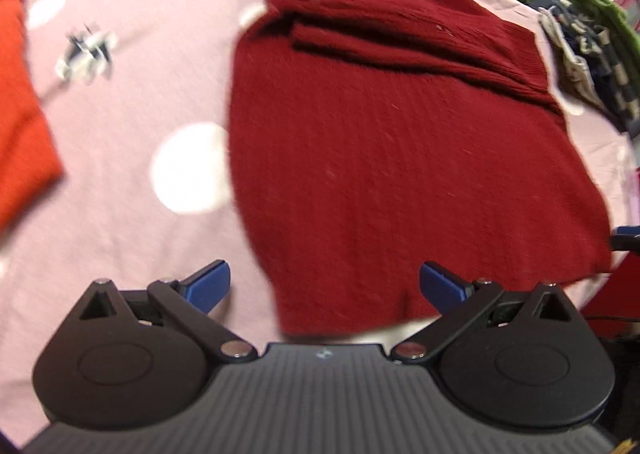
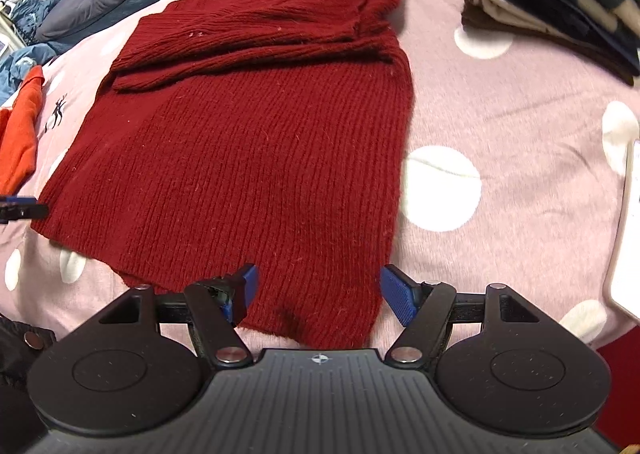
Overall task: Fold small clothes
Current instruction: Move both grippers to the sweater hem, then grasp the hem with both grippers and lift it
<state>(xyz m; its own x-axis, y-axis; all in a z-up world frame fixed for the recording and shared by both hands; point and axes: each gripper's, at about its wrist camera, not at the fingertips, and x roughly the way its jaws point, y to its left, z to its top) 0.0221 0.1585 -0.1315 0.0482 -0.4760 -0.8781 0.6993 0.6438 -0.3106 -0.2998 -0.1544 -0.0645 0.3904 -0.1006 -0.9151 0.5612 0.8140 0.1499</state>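
The dark red knit sweater [image 2: 248, 142] is laid flat on the pink polka-dot bedspread [image 2: 500, 102], sleeves already folded in — the bottom-up fold is left. Both tools — left [image 1: 324, 286], right [image 2: 318, 294] — are spread wide, nothing grasped, at its hem.

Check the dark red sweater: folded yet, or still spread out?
Partly folded. The dark red sweater has both sleeves laid across its chest, but the body lies flat at full length on the pink bedspread.
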